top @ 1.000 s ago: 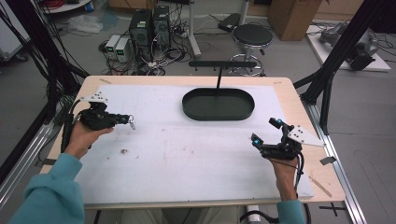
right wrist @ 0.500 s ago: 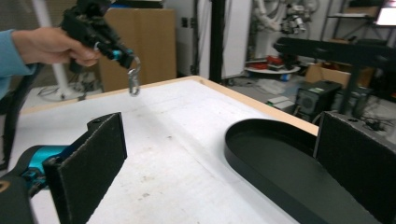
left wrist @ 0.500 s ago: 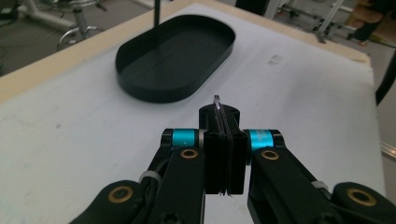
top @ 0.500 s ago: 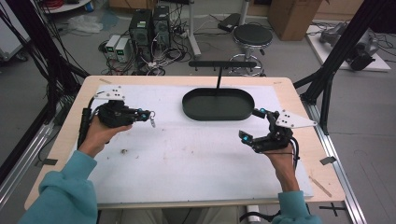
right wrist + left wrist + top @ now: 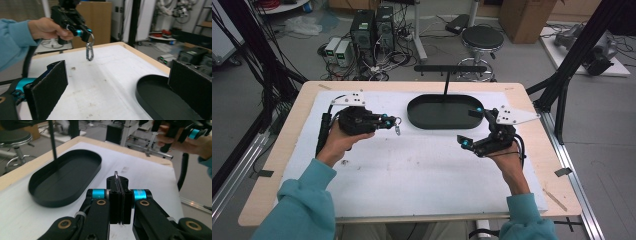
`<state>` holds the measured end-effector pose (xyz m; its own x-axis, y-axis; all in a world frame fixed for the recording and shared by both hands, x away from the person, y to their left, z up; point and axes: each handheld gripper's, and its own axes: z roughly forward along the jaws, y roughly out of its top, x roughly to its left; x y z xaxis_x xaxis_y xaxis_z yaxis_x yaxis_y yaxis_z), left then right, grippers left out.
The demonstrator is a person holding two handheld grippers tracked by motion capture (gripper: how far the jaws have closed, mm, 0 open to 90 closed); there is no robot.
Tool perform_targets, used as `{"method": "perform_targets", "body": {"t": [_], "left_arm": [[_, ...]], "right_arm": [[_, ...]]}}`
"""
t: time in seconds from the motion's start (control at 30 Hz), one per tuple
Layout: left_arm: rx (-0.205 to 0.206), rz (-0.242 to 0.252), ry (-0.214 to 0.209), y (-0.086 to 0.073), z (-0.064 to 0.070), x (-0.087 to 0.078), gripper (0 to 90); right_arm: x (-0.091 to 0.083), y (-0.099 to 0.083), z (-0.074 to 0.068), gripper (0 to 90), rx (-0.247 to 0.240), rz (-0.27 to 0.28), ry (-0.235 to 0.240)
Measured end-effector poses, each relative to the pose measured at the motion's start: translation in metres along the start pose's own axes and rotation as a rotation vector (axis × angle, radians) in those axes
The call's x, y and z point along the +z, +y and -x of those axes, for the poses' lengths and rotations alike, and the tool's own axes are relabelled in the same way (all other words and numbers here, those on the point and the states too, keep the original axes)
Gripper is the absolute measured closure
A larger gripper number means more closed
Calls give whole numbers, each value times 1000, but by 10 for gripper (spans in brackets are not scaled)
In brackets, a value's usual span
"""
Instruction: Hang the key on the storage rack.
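— Starting at the left, what is the left tool doing?

— It is hovering above the white-covered surface, held in the person's left hand, and its jaws are pressing together on the ring of a small metal snap hook. In the left gripper view the two black jaws are meeting flat, with a thin sliver of metal showing between them at the tips.

— Which way is the snap hook pointing?

— It is dangling from the tool's tip, clear of the surface. In the right gripper view its long axis is running nearly straight up and down: the ring is sitting at the top in the jaws, and the clasp end is pointing down at the surface.

— And moving rightward?

— A black oval tray is lying toward the far middle of the surface, its long axis running left to right in the high view, just beyond and to the right of the hook. A thin black post is rising at its far edge. The tray is looking empty in the left gripper view.

— The right side?

— The right tool is being held in the person's right hand near the tray's right end, with its jaws standing wide apart and gripping nothing. In the right gripper view the two padded jaws are framing the hook on the left and the tray's rim on the right.
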<state>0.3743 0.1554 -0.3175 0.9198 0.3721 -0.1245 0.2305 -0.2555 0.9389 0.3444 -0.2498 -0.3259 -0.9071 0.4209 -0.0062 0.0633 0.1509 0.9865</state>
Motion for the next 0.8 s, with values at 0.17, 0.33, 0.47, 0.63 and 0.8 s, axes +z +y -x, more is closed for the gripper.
{"method": "perform_targets", "body": {"t": [0.17,0.33,0.47,0.63,0.8], "left_arm": [[6,53,-71,5,8,13,885],[17,80,-104,9,15,22,885],[30,82,-123,10,18,27,886],[40,87,-148,11,20,36,886],[46,93,-158,10,20,40,886]], "right_arm": [[15,11,-1,21,-21,-40,66],[26,17,-2,27,-10,-39,105],[33,19,-2,46,-7,-47,138],[43,21,-1,51,-3,-58,181],[52,21,2,69,-2,-71,211]]}}
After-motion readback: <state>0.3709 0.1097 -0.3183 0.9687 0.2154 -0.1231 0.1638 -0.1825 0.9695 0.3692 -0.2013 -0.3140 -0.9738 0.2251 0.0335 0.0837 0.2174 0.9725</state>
